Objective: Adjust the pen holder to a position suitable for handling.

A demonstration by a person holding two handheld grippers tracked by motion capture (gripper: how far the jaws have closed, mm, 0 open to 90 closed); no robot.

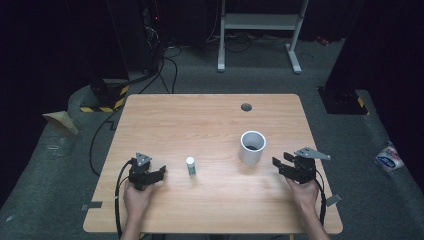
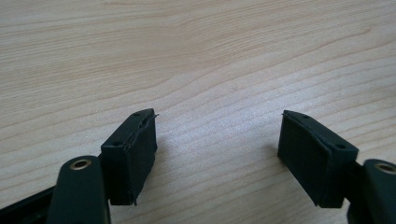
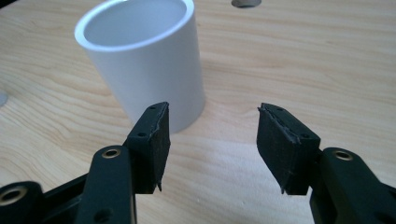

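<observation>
1. The white cup (image 1: 252,146) stands upright on the counter (image 1: 210,120); something dark inside is hard to make out.
2. Right gripper (image 1: 286,166), just beside the cup: fingers (image 3: 154,140) apart, empty.
3. Left gripper (image 1: 159,173), well apart from the cup, past a small bottle (image 1: 190,165): fingers apart, empty.

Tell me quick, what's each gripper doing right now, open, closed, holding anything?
Left gripper: open, nothing between its jaws, bare table beneath.
Right gripper: open, holding nothing; the white cup stands just beyond its jaws.
</observation>
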